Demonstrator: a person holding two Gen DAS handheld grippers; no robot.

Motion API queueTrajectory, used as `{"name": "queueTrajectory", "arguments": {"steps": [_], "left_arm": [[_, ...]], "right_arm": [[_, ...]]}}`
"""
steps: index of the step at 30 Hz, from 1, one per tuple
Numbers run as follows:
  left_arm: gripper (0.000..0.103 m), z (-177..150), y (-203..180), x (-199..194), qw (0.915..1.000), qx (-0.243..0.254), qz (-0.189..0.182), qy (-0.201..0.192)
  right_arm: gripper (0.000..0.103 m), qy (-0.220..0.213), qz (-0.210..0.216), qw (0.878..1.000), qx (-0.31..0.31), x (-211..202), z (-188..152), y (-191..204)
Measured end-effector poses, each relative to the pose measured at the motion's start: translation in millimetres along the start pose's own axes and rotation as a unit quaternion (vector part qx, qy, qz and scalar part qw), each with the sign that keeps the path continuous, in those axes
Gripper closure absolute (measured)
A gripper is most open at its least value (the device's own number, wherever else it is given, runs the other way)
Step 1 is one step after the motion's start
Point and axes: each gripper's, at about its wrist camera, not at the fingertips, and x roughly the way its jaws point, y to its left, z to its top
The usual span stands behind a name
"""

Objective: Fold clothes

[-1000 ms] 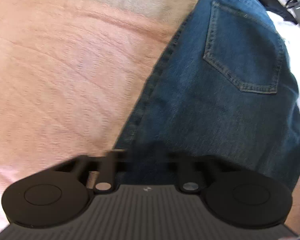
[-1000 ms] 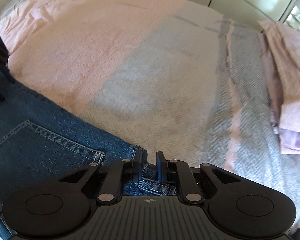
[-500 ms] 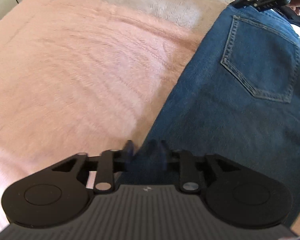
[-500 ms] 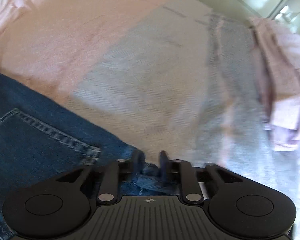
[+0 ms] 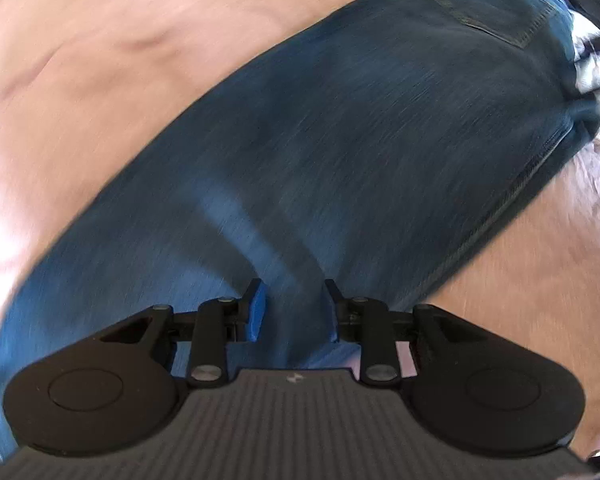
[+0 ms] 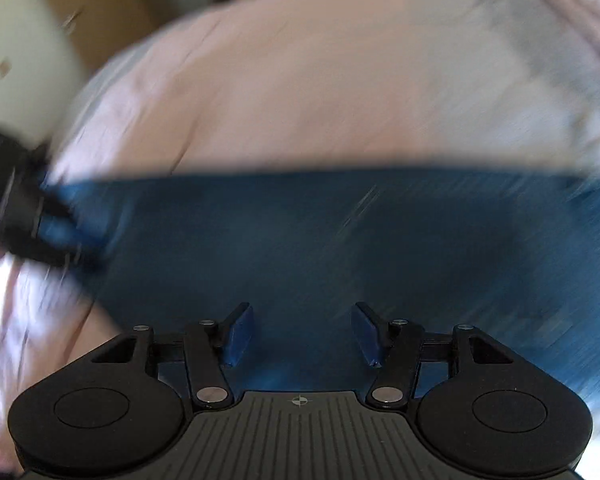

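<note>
A pair of blue jeans (image 5: 340, 152) lies flat on the pink bedspread (image 5: 120, 40), back pocket (image 5: 496, 12) up at the far right. My left gripper (image 5: 292, 304) is open just above the jeans' leg, with denim showing between its blue pads. In the right wrist view the jeans (image 6: 340, 240) stretch across the frame, blurred by motion. My right gripper (image 6: 300, 332) is open wide over the denim and holds nothing. The left gripper's dark body (image 6: 16, 220) shows at the left edge there.
The bedspread (image 6: 320, 92) turns grey-white toward the right. A pink folded garment (image 6: 580, 8) lies at the far right, blurred. A wall and wooden furniture (image 6: 100, 12) stand beyond the bed's far edge.
Both grippers have let go of the jeans and opened. Both cameras swung fast; the jeans now lie spread below each gripper instead of pinched at an edge.
</note>
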Motion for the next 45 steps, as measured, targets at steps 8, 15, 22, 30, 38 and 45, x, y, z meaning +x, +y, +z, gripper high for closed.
{"name": "queueTrajectory", "arguments": {"steps": [8, 15, 22, 30, 38, 45], "left_arm": [[0.077, -64, 21, -37, 0.9994, -0.007, 0.029, -0.015], [0.074, -118, 46, -51, 0.9955, -0.049, 0.079, -0.019], [0.067, -164, 84, -64, 0.9891, -0.051, 0.138, -0.002], [0.06, -197, 91, -80, 0.9821, -0.053, 0.18, -0.014], [0.058, -240, 100, -104, 0.9786, -0.095, 0.174, -0.055], [0.058, -277, 104, -117, 0.9747, -0.13, 0.168, -0.068]], "right_arm": [[0.045, 0.053, -0.065, 0.996, 0.002, -21, -18, 39], [0.045, 0.012, -0.031, 0.999, -0.019, 5, 19, 104], [0.045, 0.092, -0.057, 0.994, -0.023, 86, 44, 132], [0.045, 0.017, 0.021, 0.984, -0.176, 98, 85, 270], [0.067, -0.026, 0.114, 0.946, -0.302, 179, 111, 409], [0.068, -0.044, 0.127, 0.919, -0.371, 248, 119, 486]]}}
